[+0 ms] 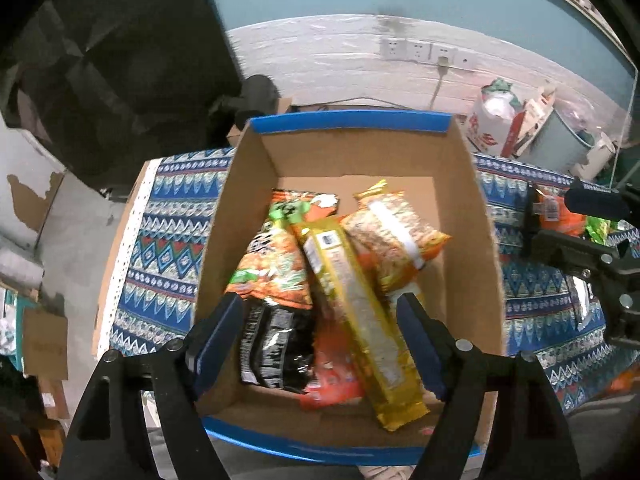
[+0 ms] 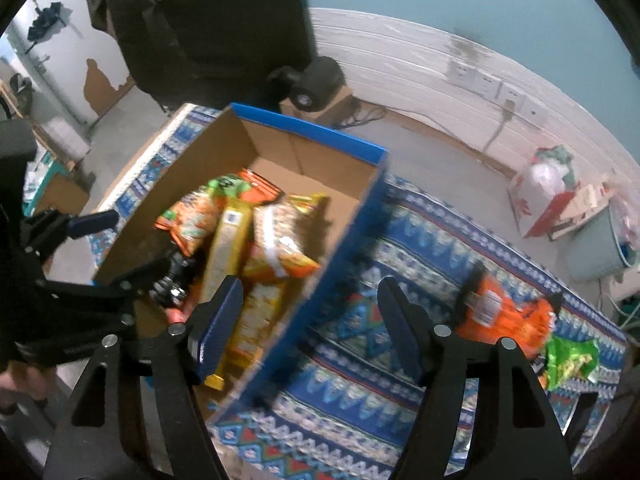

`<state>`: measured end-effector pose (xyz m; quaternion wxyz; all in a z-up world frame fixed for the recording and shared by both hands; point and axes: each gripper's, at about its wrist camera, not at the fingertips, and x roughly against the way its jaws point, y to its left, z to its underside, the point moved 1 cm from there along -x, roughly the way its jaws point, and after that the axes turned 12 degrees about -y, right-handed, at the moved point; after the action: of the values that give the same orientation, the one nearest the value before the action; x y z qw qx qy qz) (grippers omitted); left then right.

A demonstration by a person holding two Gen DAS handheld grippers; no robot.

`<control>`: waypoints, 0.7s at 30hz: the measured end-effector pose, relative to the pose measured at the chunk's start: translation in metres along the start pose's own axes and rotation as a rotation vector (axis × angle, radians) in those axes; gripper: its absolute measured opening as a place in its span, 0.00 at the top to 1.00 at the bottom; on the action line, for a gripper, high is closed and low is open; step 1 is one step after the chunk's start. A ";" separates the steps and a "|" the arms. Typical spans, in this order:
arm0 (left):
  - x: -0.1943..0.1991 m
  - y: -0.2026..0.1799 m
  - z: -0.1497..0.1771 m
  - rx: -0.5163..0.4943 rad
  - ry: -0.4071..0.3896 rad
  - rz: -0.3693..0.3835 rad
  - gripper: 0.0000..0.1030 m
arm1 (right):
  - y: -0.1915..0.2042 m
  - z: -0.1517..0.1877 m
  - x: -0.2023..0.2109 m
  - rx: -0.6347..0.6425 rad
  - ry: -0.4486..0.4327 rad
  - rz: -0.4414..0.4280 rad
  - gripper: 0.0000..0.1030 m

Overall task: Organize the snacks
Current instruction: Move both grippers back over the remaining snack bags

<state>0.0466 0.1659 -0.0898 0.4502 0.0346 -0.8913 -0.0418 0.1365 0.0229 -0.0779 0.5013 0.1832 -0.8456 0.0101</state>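
A cardboard box with blue rims holds several snack packs: a long yellow pack, an orange noodle-patterned pack, an orange and black pack. My left gripper hangs open above the box's near end, empty. The box also shows in the right wrist view. My right gripper is open and empty over the box's right wall. An orange pack and a green pack lie on the patterned tablecloth to the right.
The right gripper's body shows at the right of the left wrist view, the left gripper at the left of the right wrist view. A black chair, wall sockets and clutter bins stand beyond the table.
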 end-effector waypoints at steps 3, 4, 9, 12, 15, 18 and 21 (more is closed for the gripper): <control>0.002 -0.013 -0.002 -0.027 -0.004 0.011 0.22 | -0.017 0.009 0.009 -0.002 -0.002 0.031 0.29; 0.003 -0.019 -0.003 -0.038 -0.005 0.017 0.22 | -0.022 0.011 0.011 -0.007 -0.003 0.037 0.28; 0.004 -0.045 -0.005 -0.095 -0.009 0.031 0.22 | -0.049 0.025 0.023 -0.040 0.001 0.062 0.28; 0.005 -0.063 -0.007 -0.129 -0.010 0.041 0.22 | -0.068 0.035 0.030 -0.057 0.002 0.085 0.28; 0.006 -0.080 -0.008 -0.156 -0.013 0.054 0.22 | -0.086 0.044 0.035 -0.083 0.008 0.104 0.28; 0.005 -0.101 -0.007 -0.191 -0.005 0.068 0.22 | -0.106 0.055 0.040 -0.111 0.013 0.125 0.28; 0.003 -0.121 -0.006 -0.232 -0.002 0.079 0.22 | -0.124 0.065 0.044 -0.135 0.017 0.151 0.28</control>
<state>0.0525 0.0453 -0.0967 0.4517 -0.0527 -0.8815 -0.1271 0.1028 -0.1194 -0.0932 0.5176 0.0848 -0.8514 -0.0075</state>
